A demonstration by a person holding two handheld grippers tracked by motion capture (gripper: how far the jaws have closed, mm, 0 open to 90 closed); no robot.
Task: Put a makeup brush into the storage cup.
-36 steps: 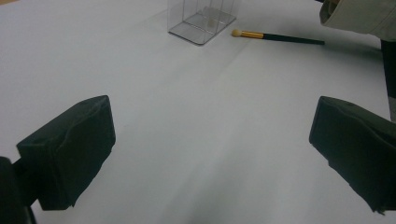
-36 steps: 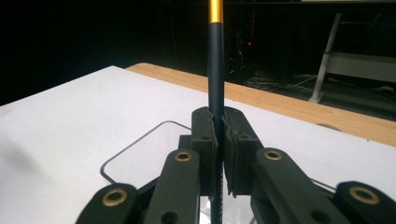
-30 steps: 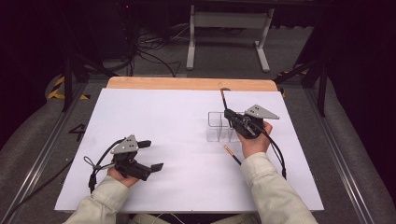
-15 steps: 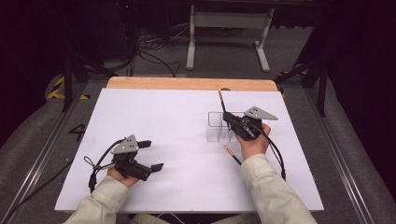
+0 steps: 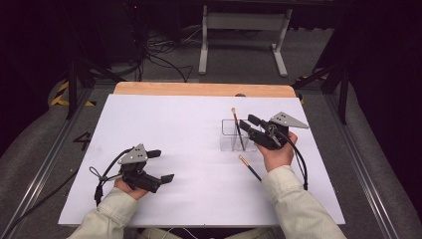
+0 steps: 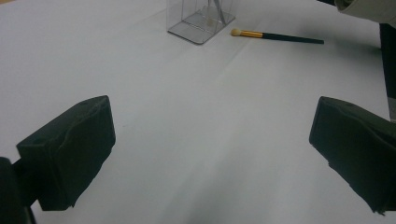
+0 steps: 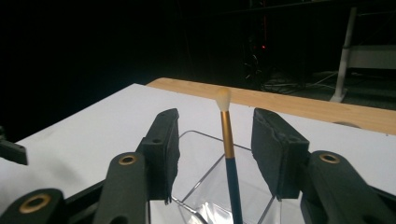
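A clear plastic box (image 5: 230, 142) stands right of centre on the white table (image 5: 189, 124). A dark-handled brush (image 5: 238, 130) with a gold ferrule stands upright inside it, tuft up. My right gripper (image 5: 247, 122) hovers just over the box. In the right gripper view its jaws have just been opening: the brush (image 7: 229, 144) stands between the pads (image 7: 164, 140) with a gap on both sides. A second brush (image 5: 250, 168) lies flat near the right hand. My left gripper (image 5: 163, 165) rests open at the front left; between its jaws is only bare table.
A wooden strip (image 5: 199, 89) runs along the table's far edge. Behind it the floor is dark, with cables and a metal stand (image 5: 244, 30). In the left gripper view the box (image 6: 201, 18) and the lying brush (image 6: 275, 36) sit far off.
The right gripper's jaws have opened and let go of the brush, which has dropped deeper into the clear box and stands there. The left hand has stayed where it was.
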